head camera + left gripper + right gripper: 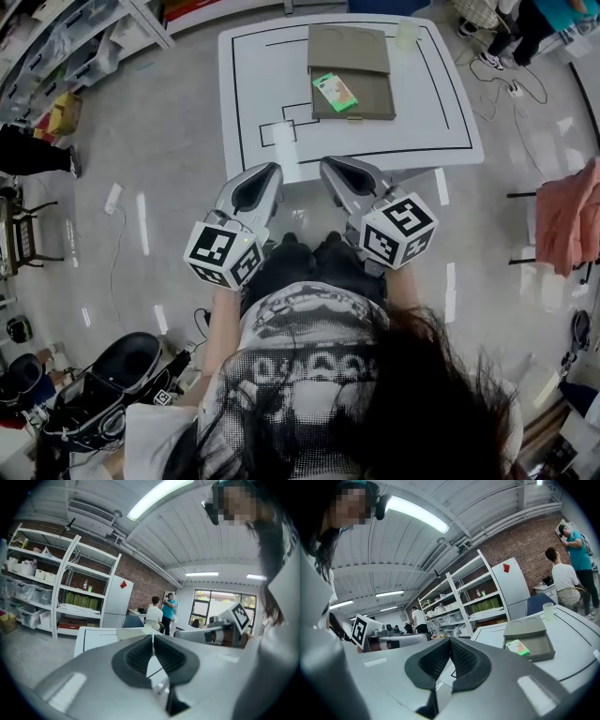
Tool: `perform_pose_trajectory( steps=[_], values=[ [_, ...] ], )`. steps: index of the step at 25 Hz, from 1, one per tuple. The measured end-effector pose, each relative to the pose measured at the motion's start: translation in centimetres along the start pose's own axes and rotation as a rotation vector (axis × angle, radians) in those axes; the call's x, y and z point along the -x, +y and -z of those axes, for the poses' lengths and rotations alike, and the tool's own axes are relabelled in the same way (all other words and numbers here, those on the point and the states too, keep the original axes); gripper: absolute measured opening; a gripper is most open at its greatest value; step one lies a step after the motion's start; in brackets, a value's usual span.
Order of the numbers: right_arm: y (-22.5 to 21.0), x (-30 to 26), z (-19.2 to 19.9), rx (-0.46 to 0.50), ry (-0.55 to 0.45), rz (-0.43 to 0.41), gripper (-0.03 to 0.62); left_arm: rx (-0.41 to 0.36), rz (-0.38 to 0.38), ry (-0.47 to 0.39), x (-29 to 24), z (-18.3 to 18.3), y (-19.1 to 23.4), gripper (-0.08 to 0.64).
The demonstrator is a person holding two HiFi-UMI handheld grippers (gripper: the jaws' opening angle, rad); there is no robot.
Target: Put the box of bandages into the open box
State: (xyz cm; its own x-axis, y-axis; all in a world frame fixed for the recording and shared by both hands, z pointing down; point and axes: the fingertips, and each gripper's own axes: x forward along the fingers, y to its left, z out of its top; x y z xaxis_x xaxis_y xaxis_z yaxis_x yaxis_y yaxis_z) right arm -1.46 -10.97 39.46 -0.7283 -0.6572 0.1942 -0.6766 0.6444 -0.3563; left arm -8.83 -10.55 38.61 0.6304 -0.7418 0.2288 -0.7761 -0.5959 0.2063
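Both the left gripper [270,172] and the right gripper [330,167] are closed and empty, at 6 o'clock. At 12 o'clock on the surface [253,94], the bandage box [335,92] seems propped on the left rim of the open box [370,94]. It could slide out.

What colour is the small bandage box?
The bandage box is bright green with a pale front, clearest in the head view.

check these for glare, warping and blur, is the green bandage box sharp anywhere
Head view: fisheye bend, light streaks glaring off the glossy floor, bandage box small but crisp. Left gripper view: dark round vignette, ceiling strip light blown out. Right gripper view: same vignette, bandage box also clear.
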Motion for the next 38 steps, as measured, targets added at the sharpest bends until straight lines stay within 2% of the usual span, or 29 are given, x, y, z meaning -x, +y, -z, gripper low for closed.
perform_pose_trajectory(
  steps=[10,18,38],
  values=[
    [1.5,-2.5,-0.2,-0.017,-0.01,0.025,-0.003,0.005,0.046,-0.026,1.1,-0.8,2.2,0.0],
    [1.7,-3.2,0.7,0.003,0.035,0.034,-0.003,0.001,0.073,-0.024,0.9,-0.8,2.5,0.0],
    [1.6,-3.5,0.8,0.0,0.043,0.043,-0.003,-0.014,0.118,-0.009,0.1,-0.9,2.0,0.0]
  ],
)
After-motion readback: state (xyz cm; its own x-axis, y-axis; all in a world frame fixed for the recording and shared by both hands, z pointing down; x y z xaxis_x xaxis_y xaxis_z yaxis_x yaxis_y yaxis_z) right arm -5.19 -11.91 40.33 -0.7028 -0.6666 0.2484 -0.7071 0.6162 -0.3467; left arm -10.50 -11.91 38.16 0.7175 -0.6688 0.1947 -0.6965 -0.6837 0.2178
